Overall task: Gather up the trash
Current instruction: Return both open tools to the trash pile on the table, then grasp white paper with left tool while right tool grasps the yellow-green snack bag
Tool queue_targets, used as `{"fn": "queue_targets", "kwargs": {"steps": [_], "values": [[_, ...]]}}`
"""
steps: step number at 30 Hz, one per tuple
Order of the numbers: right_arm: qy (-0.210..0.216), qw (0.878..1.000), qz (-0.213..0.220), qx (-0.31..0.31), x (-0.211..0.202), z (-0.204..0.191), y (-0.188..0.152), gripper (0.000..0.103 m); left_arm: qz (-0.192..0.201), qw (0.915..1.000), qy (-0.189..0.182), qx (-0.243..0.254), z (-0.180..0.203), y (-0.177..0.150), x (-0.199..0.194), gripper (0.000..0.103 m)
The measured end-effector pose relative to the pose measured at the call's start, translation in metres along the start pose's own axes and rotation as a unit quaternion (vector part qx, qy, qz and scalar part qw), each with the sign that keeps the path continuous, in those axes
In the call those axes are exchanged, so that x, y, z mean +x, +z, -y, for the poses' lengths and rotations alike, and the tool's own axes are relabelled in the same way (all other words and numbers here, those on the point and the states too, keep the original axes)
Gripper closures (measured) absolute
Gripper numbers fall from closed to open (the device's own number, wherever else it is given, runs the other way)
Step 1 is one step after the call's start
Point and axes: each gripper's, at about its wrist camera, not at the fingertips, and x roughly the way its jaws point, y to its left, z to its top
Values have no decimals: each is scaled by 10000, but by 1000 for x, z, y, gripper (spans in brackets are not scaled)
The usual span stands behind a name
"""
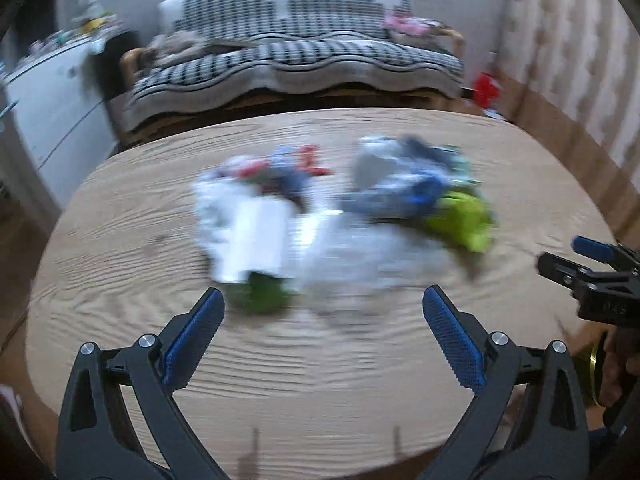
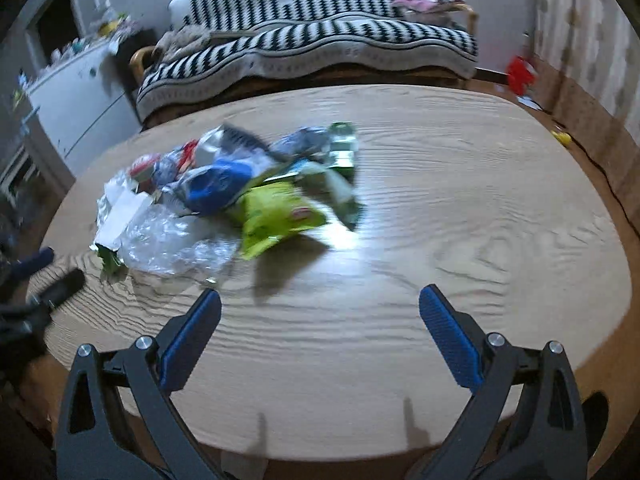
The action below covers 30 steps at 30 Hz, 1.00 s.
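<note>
A heap of trash lies on the oval wooden table (image 2: 460, 208): a lime-green snack bag (image 2: 280, 216), a blue wrapper (image 2: 218, 188), clear crumpled plastic (image 2: 172, 240) and a white paper piece (image 2: 124, 216). In the left wrist view the heap is blurred, with the lime bag (image 1: 464, 220) at its right and the white paper (image 1: 256, 240) at its left. My left gripper (image 1: 323, 300) hangs open above the table, just short of the heap. My right gripper (image 2: 320, 298) is open and empty, over bare wood right of the heap. The right gripper's fingers (image 1: 592, 250) show at the left view's right edge.
A sofa with a black-and-white patterned cover (image 2: 312, 48) stands behind the table. A white cabinet (image 2: 80, 96) with small items on top is at the left. A red object (image 2: 520, 74) lies on the floor at the back right, near the patterned wall.
</note>
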Motion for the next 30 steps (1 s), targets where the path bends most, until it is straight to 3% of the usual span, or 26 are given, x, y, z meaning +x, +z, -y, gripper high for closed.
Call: {"fn": "queue_targets", "kwargs": {"steps": [3,9,13,15,18,24,26,28,30], "values": [[142,9999,13,-57,15,-15,9,7,51,9995,207,-211,-36,2,5,7],[257,9995,-160,130,52,-10,32,7,-30,9990,253,-354,-69,1,32,7],[508,9967,-410,486,73,2,36,8,-139,9979,161,-615,-90,0,52,7],[539,9961,-469,515,79,4,38,8,-210,9961,-59,-851,-96,3,61,7],[595,9950,-562,574,88,4,39,10,-400,9936,-283,-1014,-88,6,78,7],[661,9934,-666,663,106,1,42,18,-531,9952,-187,-806,-60,11,101,7],[646,9937,-644,648,106,0,44,38,-519,9943,-291,-889,-57,14,103,15],[704,9929,-664,686,106,1,45,52,-560,9943,-331,-845,-52,14,102,48],[802,9921,-661,704,103,5,44,70,-523,9948,-336,-806,-49,14,97,62]]}}
